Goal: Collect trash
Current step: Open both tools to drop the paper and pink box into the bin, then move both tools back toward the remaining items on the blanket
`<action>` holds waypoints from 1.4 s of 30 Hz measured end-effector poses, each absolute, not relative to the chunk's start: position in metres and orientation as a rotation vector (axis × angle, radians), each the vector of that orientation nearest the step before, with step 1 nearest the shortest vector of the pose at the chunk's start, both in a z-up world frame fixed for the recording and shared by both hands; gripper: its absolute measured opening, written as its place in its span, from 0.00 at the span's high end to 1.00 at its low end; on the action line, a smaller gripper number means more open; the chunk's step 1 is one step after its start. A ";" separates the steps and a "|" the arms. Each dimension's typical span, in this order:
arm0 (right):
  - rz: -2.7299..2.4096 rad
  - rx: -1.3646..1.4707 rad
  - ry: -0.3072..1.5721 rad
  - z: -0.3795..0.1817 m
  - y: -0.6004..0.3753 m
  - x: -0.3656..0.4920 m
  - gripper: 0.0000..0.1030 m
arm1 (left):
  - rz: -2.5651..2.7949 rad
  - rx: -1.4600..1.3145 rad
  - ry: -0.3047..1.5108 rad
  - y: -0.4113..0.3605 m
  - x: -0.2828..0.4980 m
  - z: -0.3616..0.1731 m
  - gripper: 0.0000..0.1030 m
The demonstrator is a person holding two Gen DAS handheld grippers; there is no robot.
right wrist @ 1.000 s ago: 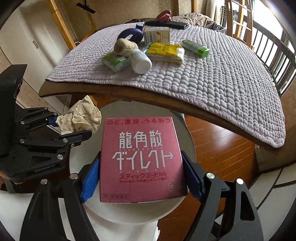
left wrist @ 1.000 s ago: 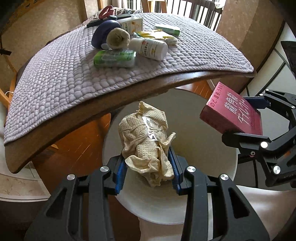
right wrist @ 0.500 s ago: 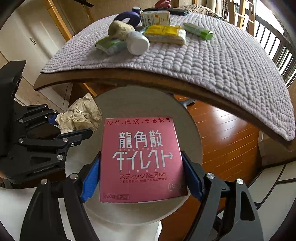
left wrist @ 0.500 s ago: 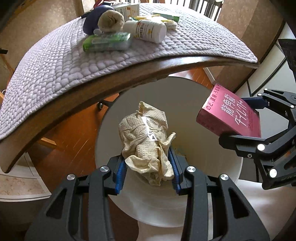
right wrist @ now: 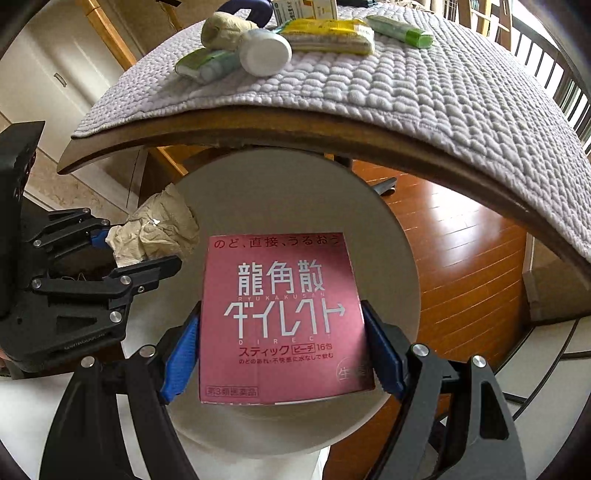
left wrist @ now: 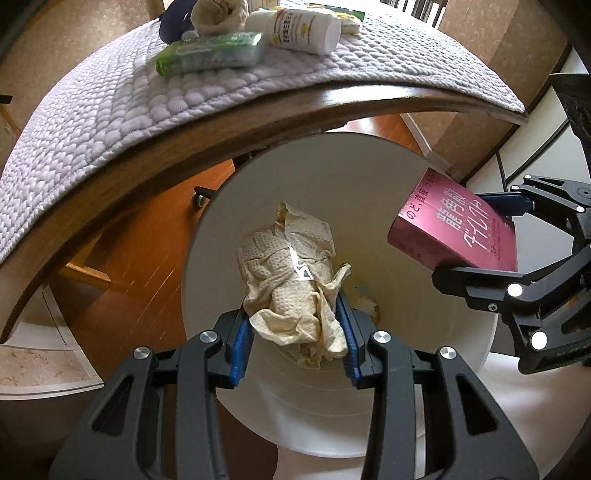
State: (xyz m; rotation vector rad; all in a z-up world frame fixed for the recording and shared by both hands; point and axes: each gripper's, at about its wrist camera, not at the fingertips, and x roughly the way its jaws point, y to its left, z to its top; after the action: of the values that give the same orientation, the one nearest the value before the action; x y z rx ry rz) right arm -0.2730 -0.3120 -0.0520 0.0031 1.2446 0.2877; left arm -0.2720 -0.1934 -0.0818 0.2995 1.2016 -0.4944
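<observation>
My left gripper (left wrist: 295, 328) is shut on a crumpled cream paper towel (left wrist: 291, 280) and holds it over the mouth of a round white bin (left wrist: 369, 206) below the table edge. My right gripper (right wrist: 282, 354) is shut on a flat pink medicine box (right wrist: 280, 317) with Japanese print, held over the same bin (right wrist: 291, 184). In the left wrist view the pink box (left wrist: 458, 229) is at the bin's right rim. In the right wrist view the paper towel (right wrist: 159, 229) is at the bin's left rim.
A wooden table (left wrist: 221, 136) with a grey quilted mat (left wrist: 92, 110) overhangs the bin. On it lie a white bottle (left wrist: 295, 26), a green packet (left wrist: 210, 51), a yellow packet (right wrist: 328, 33) and other items. Orange wood floor (right wrist: 461, 251) lies beneath.
Both grippers have moved down and forward with their loads, from level with the table edge to over the bin's mouth. The bin now fills more of both views.
</observation>
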 end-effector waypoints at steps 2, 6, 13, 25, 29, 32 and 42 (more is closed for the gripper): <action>0.287 0.006 1.248 -0.058 -0.309 -0.272 0.24 | -0.494 0.302 1.204 -0.191 -0.273 -0.085 0.59; 0.284 0.009 1.253 -0.067 -0.303 -0.268 0.24 | -0.491 0.308 1.213 -0.193 -0.275 -0.093 0.59; 0.273 0.019 1.263 -0.086 -0.291 -0.263 0.24 | -0.488 0.317 1.228 -0.200 -0.269 -0.099 0.59; 0.260 0.025 1.273 -0.106 -0.283 -0.263 0.24 | -0.500 0.330 1.238 -0.202 -0.263 -0.104 0.59; 0.259 0.026 1.277 -0.114 -0.283 -0.261 0.24 | -0.505 0.338 1.241 -0.203 -0.262 -0.105 0.59; 0.259 0.026 1.277 -0.114 -0.290 -0.258 0.24 | -0.506 0.338 1.247 -0.203 -0.261 -0.107 0.59; 0.248 0.038 1.270 -0.099 -0.301 -0.255 0.13 | -0.523 0.349 1.236 -0.200 -0.259 -0.104 0.39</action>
State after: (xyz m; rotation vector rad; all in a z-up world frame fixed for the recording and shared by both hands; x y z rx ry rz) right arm -0.2549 -0.3011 -0.0987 0.0382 1.2705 0.2476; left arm -0.2595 -0.2000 -0.1041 0.3487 1.2361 -0.5225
